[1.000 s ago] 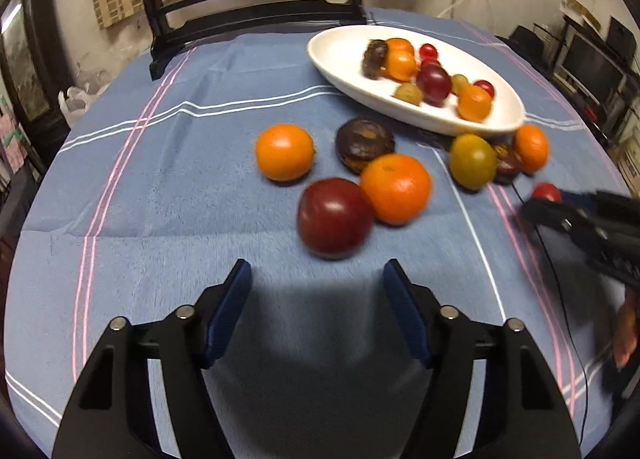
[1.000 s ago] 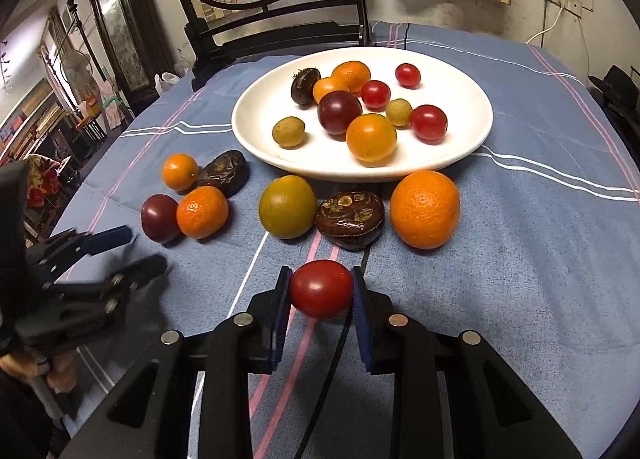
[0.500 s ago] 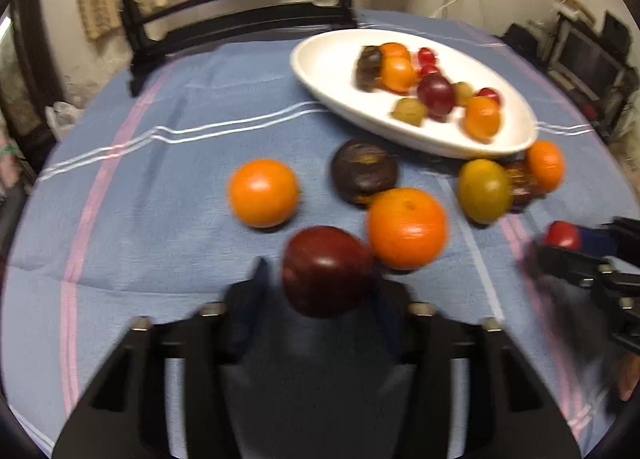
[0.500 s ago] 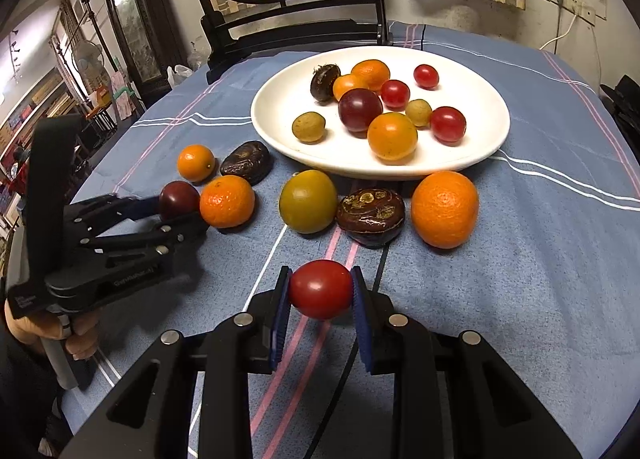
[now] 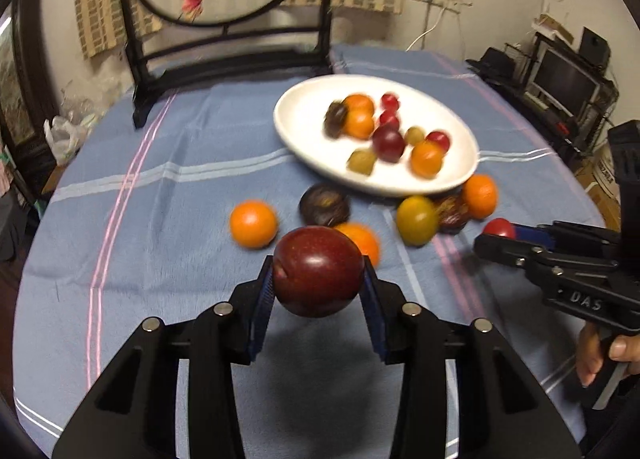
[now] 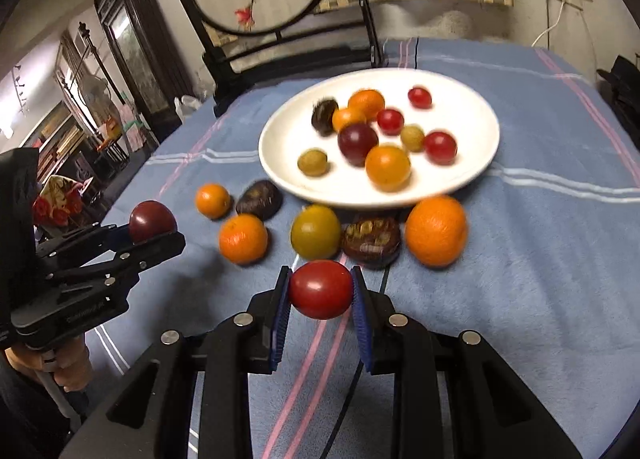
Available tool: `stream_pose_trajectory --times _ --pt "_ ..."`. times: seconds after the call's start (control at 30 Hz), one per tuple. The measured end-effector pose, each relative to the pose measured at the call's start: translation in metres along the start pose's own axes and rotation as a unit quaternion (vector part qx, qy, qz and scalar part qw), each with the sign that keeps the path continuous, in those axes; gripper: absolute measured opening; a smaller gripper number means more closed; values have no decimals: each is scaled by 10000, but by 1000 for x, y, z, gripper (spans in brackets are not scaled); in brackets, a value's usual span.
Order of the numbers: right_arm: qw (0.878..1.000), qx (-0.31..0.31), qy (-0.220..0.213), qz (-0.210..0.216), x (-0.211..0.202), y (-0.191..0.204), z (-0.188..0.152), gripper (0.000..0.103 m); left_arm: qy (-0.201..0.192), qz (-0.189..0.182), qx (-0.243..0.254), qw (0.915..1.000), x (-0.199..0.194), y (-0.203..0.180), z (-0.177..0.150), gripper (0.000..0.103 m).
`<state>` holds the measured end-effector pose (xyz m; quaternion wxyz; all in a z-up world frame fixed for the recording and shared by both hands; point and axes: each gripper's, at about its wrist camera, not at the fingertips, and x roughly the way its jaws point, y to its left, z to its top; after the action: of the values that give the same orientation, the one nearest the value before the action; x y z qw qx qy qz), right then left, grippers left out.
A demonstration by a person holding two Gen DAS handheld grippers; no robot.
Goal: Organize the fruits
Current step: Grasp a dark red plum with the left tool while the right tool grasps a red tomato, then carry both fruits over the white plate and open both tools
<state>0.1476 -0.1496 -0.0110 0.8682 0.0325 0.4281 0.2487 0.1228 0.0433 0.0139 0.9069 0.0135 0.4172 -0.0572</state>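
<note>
Dim warm indoor light, motion-blurred fruit, soft shadows below the jaws, dark curved fisheye edges

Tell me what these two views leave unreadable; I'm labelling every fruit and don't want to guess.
- Orange fruit, left wrist view: mostly hidden behind the dark red plum held in the left gripper.
- Dark wrinkled fruit, left wrist view: partly covered by the yellow-green fruit; kind unclear.
- Fruits on the white oval plate, both views: motion-blurred; small yellowish ones unidentifiable.
- Red tomato, left wrist view: partly behind the right gripper.
</note>
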Motion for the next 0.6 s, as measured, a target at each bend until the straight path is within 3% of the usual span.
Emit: stream_pose_trajectory --times 0.27,0.4,0.6 --pt "9960 -355 -698 -438 -23 -10 42 29 -161 -7 125 9998 18 -19 53 40" --pt "9983 -62 -482 -331 -2 -28 68 29 0 65 27 10000 51 -19 80 40" --pt "9983 41 -301 -505 36 -46 94 29 228 236 -56 9994 98 -17 106 40"
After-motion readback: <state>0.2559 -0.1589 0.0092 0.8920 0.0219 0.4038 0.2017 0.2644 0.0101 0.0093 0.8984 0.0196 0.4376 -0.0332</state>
